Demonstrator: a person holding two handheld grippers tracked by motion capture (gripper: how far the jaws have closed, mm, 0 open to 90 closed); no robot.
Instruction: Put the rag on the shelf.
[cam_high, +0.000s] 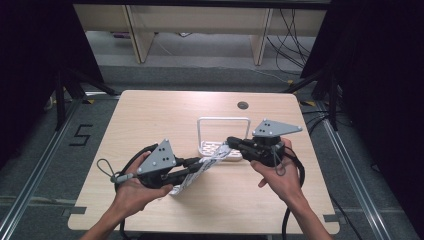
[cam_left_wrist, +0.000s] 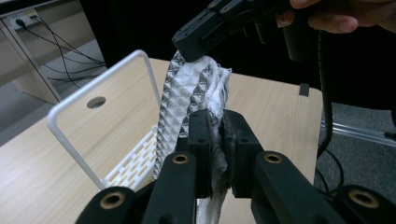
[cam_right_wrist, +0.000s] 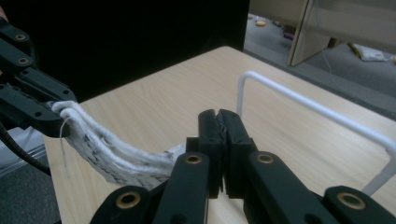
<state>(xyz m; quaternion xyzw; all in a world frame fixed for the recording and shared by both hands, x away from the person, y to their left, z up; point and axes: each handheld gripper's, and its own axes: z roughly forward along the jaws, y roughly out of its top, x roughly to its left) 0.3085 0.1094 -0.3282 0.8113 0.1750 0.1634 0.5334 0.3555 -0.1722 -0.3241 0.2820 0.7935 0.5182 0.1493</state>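
We are holding a folded cloth (cam_high: 200, 172) up off the table (cam_high: 150, 115), stretched between our two grippers, a little nearer the front edge than the middle. The left gripper (cam_high: 197, 163) is clenched on one end of the cloth; in the left gripper view the patterned fabric (cam_left_wrist: 187, 100) is bunching between the black jaws. The right gripper (cam_high: 231, 143) is clamped on the other end, and in the right gripper view its jaws are pressing tight together with the cloth (cam_right_wrist: 116, 156) running away from them toward the left gripper (cam_right_wrist: 58, 114). A loose flap is hanging down below the left gripper, close to the tabletop.

We judge the step in hand to be carrying the cloth, gripped at both ends, toward the white rack (cam_high: 223, 132) standing just behind it, right of the table's middle. The rack is a slotted tray with a tall wire handle; what we can see of the tray is bare, though the right gripper is covering part of it.

The next move, as we read it, is calling for both hands to travel together, keeping the cloth taut, clearing the wire handle and lowering the cloth flat onto the slotted tray before either grip is letting go.
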